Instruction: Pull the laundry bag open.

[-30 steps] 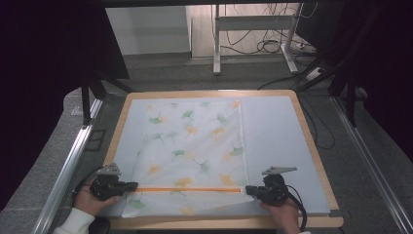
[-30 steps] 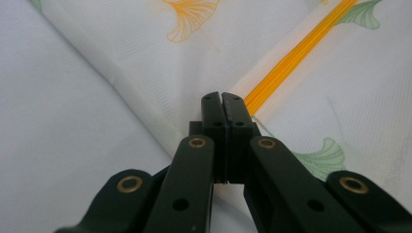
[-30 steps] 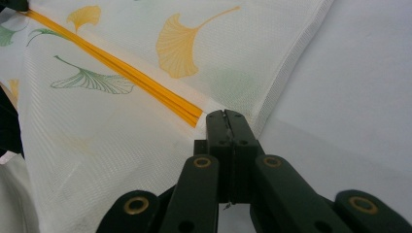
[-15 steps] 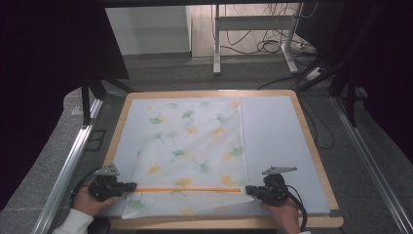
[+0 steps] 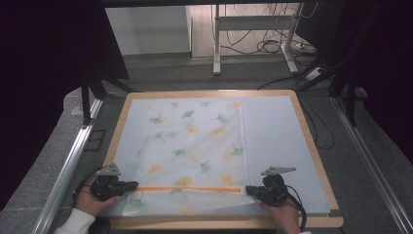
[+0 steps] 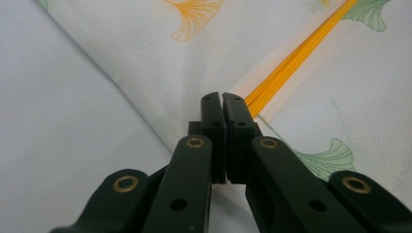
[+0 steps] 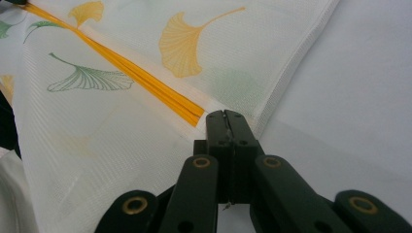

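A ginkgo-print cloth (image 5: 195, 146) lies on the table (image 5: 311, 146), long axis running from near edge to far edge. Its orange stripe (image 5: 190, 188) (parallel to the near edge) spans between the left tongs (image 5: 130, 185) and right tongs (image 5: 249, 189), each clenched on the cloth's side hem.

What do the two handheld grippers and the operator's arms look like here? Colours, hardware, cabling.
Both the left gripper and the right gripper are matt black, each with a grey three-cornered plate on top. In the gripper views the flat black jaw links carry brass-ringed pivot holes and small screw holes. A black cable trails from the right gripper. The left hand comes out of a white sleeve.
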`<state>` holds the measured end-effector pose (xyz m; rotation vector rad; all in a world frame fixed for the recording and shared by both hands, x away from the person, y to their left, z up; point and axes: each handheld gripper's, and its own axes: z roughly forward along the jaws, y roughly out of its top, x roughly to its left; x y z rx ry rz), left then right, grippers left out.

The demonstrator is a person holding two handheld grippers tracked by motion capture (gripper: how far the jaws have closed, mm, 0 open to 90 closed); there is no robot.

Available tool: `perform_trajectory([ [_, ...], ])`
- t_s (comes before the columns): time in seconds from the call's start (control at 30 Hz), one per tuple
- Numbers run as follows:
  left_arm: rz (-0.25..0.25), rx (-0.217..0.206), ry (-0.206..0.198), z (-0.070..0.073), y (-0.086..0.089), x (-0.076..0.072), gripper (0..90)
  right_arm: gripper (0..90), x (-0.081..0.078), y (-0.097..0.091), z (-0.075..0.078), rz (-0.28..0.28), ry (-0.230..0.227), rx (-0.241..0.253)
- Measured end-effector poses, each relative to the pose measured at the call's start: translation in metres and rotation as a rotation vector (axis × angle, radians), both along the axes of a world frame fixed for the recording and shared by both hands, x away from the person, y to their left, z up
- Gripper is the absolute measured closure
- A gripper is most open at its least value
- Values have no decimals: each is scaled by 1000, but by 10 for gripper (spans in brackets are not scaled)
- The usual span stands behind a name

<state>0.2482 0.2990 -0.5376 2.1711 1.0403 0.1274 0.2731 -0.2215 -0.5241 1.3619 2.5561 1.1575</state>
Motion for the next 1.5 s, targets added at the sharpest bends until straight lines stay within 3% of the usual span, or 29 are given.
perform_trajectory([
  [0.2, 18, 8, -46, 5, -4, -3, 735, 891, -3, 0, 5, 37, -37, 1],
  [0.23, 37, -5, -67, 10, -5, -3, 709, 869, -5, 0, 9, 51, -70, 15],
  [0.27, 37, -5, -67, 10, -5, -3, 685, 869, -5, 0, 9, 51, -70, 15],
  [0.37, 89, -63, -93, 17, -10, 1, 574, 817, -6, 0, 13, 63, -114, 13],
  [0.57, 110, -72, -141, 25, -28, 11, 485, 754, -3, 1, 19, 78, -176, 22],
  [0.67, 113, -76, -164, 27, -35, 18, 477, 721, -1, 0, 19, 70, -184, 20],
  [0.73, 110, -81, -178, 29, -41, 26, 443, 702, 1, -2, 19, 61, -206, 26],
  [0.77, 101, -110, -197, 30, -49, 35, 386, 678, 4, -3, 21, 50, -228, 31],
  [0.87, 84, -126, -199, 30, -57, 45, 325, 631, 10, -4, 21, 32, -250, 15],
  [1.0, 82, -74, -236, 29, -72, 62, 302, 539, 30, -8, 18, -38, -256, -27],
  [1.23, 96, -21, -243, 22, -69, 68, 293, 462, 46, -26, 17, -139, -287, -34],
  [1.33, 104, -23, -246, 22, -62, 66, 294, 451, 44, -32, 18, -155, -295, -43],
  [1.37, 108, -47, -239, 22, -59, 65, 293, 448, 43, -36, 18, -173, -298, -35],
  [1.5, 107, -37, -243, 21, -57, 63, 292, 434, 42, -39, 18, -180, -309, -35],
])
